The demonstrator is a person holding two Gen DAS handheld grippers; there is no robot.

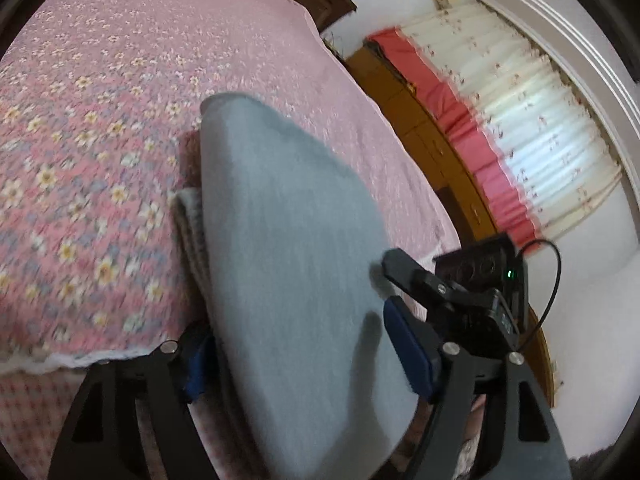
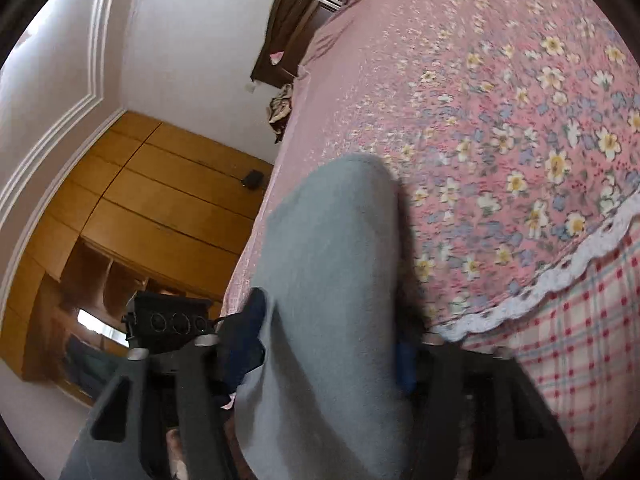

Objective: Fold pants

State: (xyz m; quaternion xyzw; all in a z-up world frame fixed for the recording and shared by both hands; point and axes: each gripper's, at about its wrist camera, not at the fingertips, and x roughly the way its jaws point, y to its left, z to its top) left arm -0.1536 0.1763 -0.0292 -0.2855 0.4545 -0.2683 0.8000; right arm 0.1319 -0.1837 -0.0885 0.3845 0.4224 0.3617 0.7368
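Grey folded pants (image 1: 280, 240) lie on the pink floral bedspread (image 1: 100, 120), with a ribbed band (image 1: 188, 224) showing under the top layer. My left gripper (image 1: 298, 328) straddles their near edge. One blue pad is tucked behind the cloth. The other pad (image 1: 408, 344) hovers beside it and casts a shadow on it. In the right wrist view the same pants (image 2: 332, 260) fill my right gripper (image 2: 330, 324), and its pads press on the cloth from both sides. The two grippers sit close together: the right one's finger (image 1: 400, 270) shows beside the pants, and the left one's camera housing (image 2: 172, 322) shows too.
The bedspread ends in a white lace hem (image 2: 560, 280) over a checked sheet (image 2: 580, 360). A wooden wardrobe (image 2: 160, 200) stands beyond the bed's side. A dark headboard (image 2: 296, 12) is at the far end. Floral curtains with a red band (image 1: 520, 132) hang over a wooden unit.
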